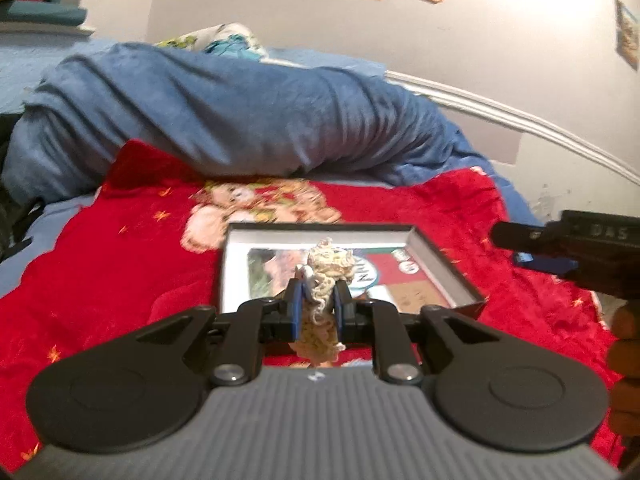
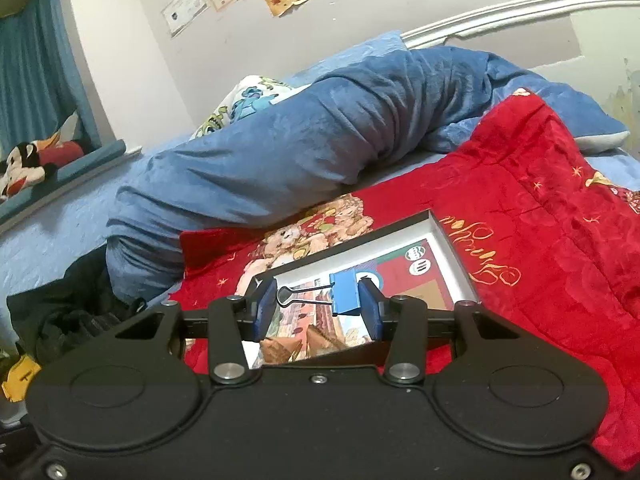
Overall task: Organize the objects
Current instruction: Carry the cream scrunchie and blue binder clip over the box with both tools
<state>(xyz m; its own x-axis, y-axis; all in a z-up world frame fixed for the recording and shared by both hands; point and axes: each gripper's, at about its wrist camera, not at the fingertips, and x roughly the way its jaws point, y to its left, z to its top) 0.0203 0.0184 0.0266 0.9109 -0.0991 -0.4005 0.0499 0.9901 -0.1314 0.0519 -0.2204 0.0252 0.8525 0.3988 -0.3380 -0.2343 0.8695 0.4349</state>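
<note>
While you are carrying both items toward the open box [image 1: 440,264] on the red blanket [image 1: 120,248], you are holding the left tool [image 1: 318,300] closed on a tuft of cream yarn [image 1: 326,268] and the right tool [image 2: 316,306] clamped across a blue binder clip [image 2: 344,294]. The clip is lying sideways between the pads — its blue body against one pad, its wire handles reaching to the other. Both items are hanging just above the box, whose floor is showing a printed picture; nothing else seems to be lying inside it.

You are probably at the point of setting things down. Since the yarn is trailing loose strands below the pads, you are better off lowering the left tool well inside the box walls before easing the grip, so the tail is not draping over the rim. Aim for the box's far half, leaving the near half for the clip.

For the clip, keep the right tool level as you are bringing it over the near wall — the wire handles are bearing part of the grip and could slip if you tilt. The right tool is showing at the box's right side in the left view, so stagger the two drops rather than crowding the box at once.
</note>
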